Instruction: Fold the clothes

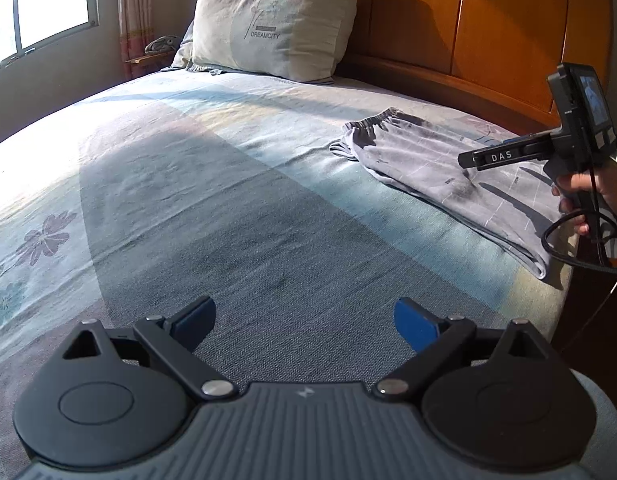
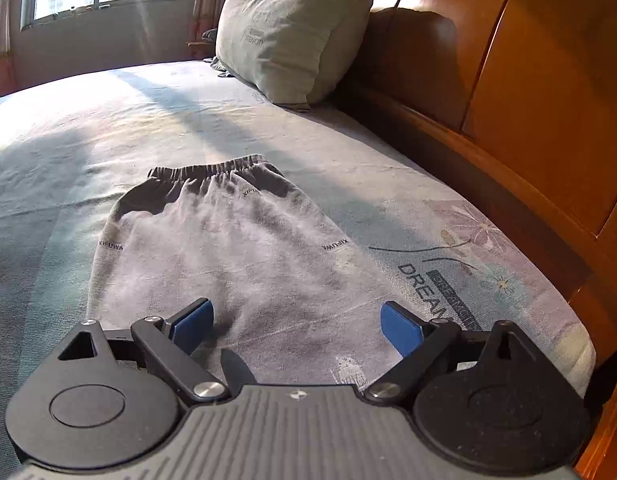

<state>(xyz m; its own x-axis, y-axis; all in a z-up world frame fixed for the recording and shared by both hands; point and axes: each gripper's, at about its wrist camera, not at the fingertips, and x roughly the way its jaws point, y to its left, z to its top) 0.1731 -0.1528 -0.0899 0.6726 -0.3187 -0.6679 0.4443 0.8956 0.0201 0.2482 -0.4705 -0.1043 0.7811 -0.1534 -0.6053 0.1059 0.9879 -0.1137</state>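
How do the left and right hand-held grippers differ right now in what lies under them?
The left hand-held gripper hangs over bare bedsheet, while the right hand-held gripper hangs over the folded grey trousers. The left sits further from the headboard; the right is close beside it. Both stand open, holding nothing.

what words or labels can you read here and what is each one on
"DREAMCITY": on the pillow.
"DAS": on the right tool, seen from the left wrist view.
"XIFUWA": printed several times on the grey trousers.
"DREAM…": on the bedsheet, the rest hidden behind the tool.
Grey bar above that word: too blurred to read.
Small screen on the right tool: unreadable.
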